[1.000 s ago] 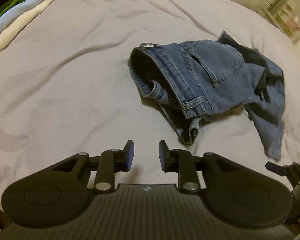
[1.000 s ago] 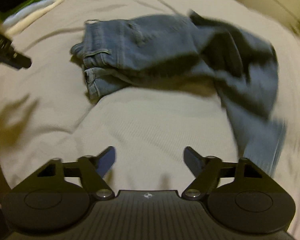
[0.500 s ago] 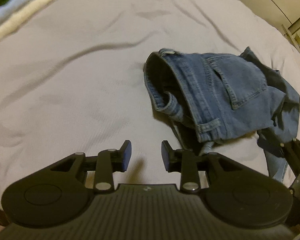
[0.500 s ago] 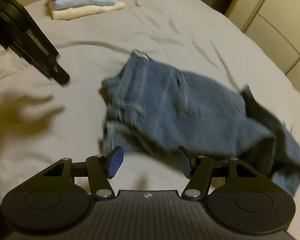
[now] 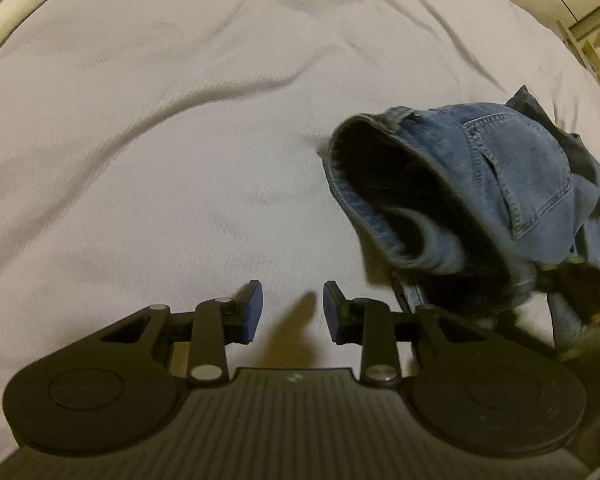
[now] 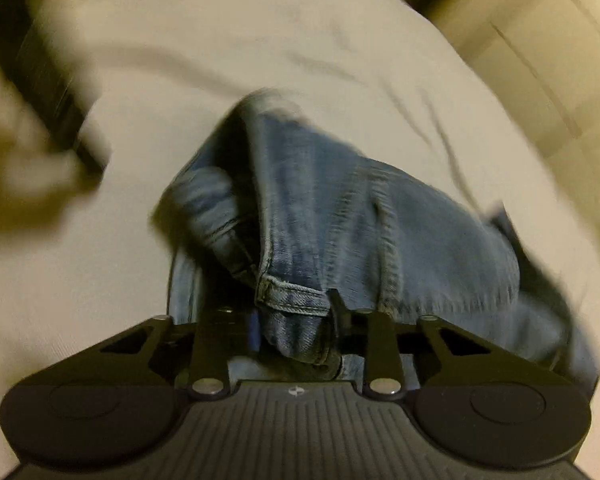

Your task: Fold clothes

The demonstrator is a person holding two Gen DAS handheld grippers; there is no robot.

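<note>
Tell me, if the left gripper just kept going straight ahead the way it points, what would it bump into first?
Probably only the bedsheet. The left gripper is open and aimed at bare sheet; the jeans lie off to its right, seemingly outside that line, though depth is hard to judge.

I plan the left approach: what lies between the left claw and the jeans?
Only bare bedsheet, in the left wrist view; the left claw is open, the jeans to its right.

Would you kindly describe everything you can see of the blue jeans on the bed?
The jeans are mid-blue denim with paler worn seams, crumpled in a heap on the pale bedsheet. The waistband gapes open toward the left camera, showing a dark inside; a stitched back pocket faces up. The right tongs are closed on a bunched fold by a belt loop. The left tongs stand open beside the jeans, touching nothing.
</note>
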